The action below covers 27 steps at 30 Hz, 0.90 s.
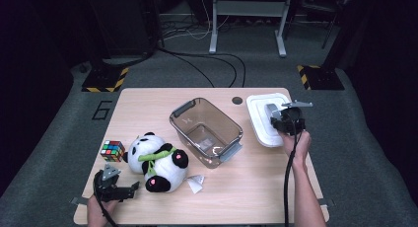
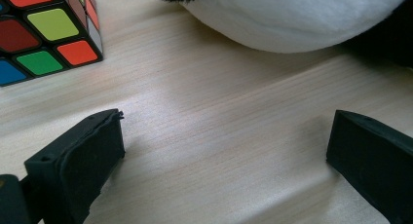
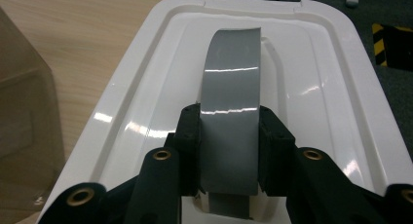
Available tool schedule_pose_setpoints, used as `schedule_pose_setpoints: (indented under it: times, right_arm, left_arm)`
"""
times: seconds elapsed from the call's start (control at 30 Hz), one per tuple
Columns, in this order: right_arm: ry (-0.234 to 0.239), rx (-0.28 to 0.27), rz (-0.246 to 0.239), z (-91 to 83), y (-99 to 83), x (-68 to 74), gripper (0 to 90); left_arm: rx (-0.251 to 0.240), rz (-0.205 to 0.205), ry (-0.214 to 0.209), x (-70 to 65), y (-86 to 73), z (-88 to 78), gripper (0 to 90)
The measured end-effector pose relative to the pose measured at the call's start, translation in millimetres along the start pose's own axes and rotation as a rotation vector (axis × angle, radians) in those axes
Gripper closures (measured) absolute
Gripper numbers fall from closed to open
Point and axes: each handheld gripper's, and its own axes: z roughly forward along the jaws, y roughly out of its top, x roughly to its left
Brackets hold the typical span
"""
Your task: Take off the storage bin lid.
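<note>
Grey carpet and cables lay beyond the pale wooden bench (image 1: pixel 256 187). At its right edge we had the right gripper (image 3: pixel 229 146) with its jaws clenched on the grey handle (image 3: pixel 231 102) of the white lid (image 1: pixel 261 119), which lay flat beside the clear bin (image 1: pixel 204 131). Our left gripper (image 2: pixel 224 151) rested with jaws released near the cube (image 2: pixel 44 34) and panda (image 1: pixel 157 163).
</note>
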Motion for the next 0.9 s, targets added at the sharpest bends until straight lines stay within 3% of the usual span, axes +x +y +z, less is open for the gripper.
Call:
schedule_pose_setpoints:
  times: [0.23,0.3,0.4,0.7,0.8,0.9]
  right_arm:
    - [-0.022,0.033,0.038,23.3,-18.0,0.1,67.1]
    - [-0.048,0.069,0.059,38.8,-29.3,3.0,67.1]
    - [-0.082,0.102,0.045,51.1,-37.6,3.7,67.0]
    - [-0.063,0.122,0.081,67.1,-57.1,4.5,66.1]
    - [-0.044,0.120,0.088,68.6,-58.3,0.4,59.3]
    - [-0.034,0.114,0.099,64.0,-58.1,1.2,46.3]
  left_arm:
    - [-0.005,-0.001,0.002,-0.1,-0.2,0.3,0.1]
    - [0.003,0.001,-0.001,0.1,0.0,-0.3,0.2]
    - [0.003,0.001,-0.001,0.1,0.0,-0.3,0.2]
    - [0.003,0.000,-0.002,0.2,0.1,-0.3,0.2]
    - [0.003,0.000,-0.002,0.2,0.0,-0.3,0.2]
    - [0.003,0.000,-0.002,0.1,0.0,-0.3,0.2]
